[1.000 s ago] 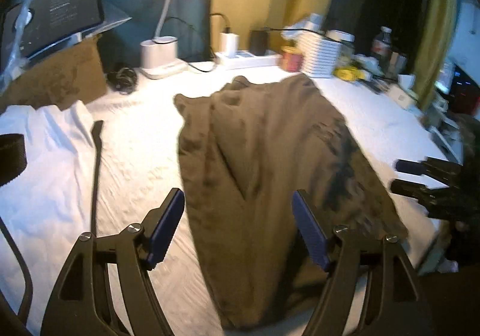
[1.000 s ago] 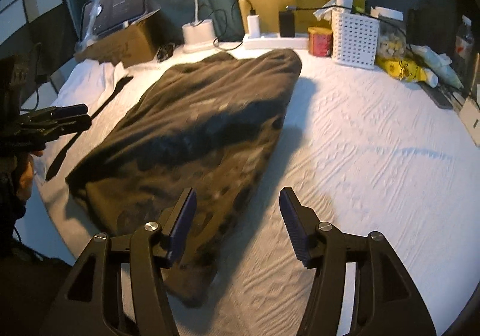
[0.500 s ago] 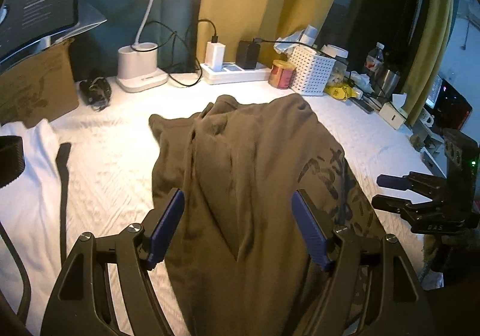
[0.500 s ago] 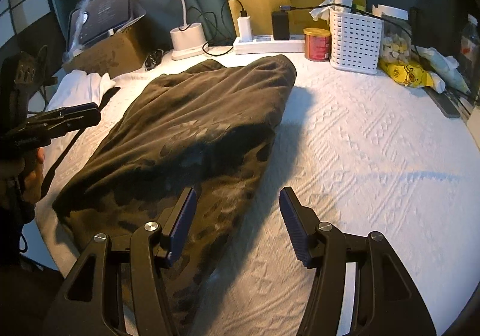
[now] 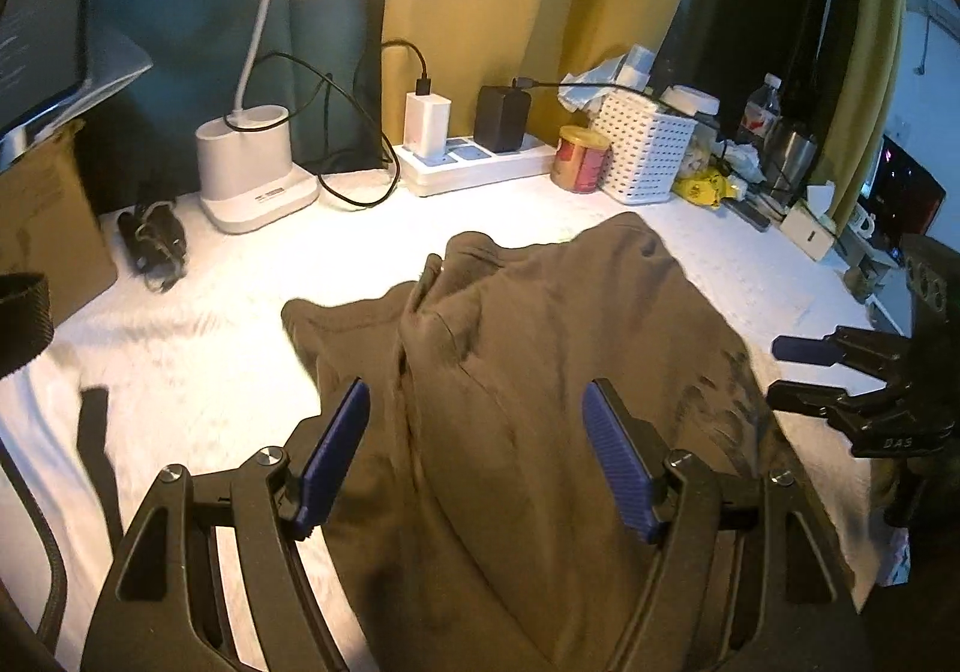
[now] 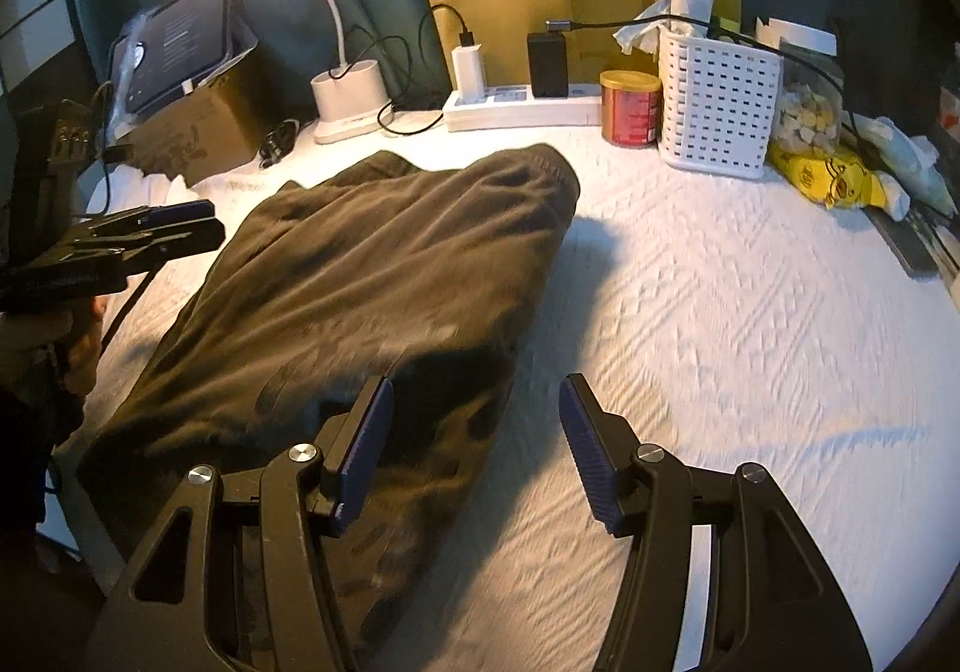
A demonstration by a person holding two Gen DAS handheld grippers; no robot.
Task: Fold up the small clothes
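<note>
- The left gripper (image 5: 474, 450) hangs over the near part of the brown garment (image 5: 540, 372); its jaws are closing, with nothing pinched, and the cloth lies below and between the blue pads (image 5: 336, 450), apart from them.
- The right gripper (image 6: 474, 450) has its fingers spread and empty. Its left pad is over the garment's (image 6: 372, 282) right edge, its right pad over the bare white cover (image 6: 720, 312).
- The garment lies folded lengthwise on the cover, running from the near table edge towards the power strip (image 6: 516, 108).
- Its near end is cut off by the gripper frames in both views, so I cannot tell how the hem lies. The dark print on the cloth is blurred and unreadable.
- A hand (image 6: 78, 336) holding the left gripper shows only partly at the left edge of the right view.
- Far side: lamp base (image 5: 252, 162), red can (image 5: 579, 159), white basket (image 5: 645, 150); the clutter beyond is hard to make out.
- Compared with a second ago, both cameras have advanced along the garment: the far items look larger, the white cloth at left has nearly left the left view, and the left jaws stand slightly narrower.
</note>
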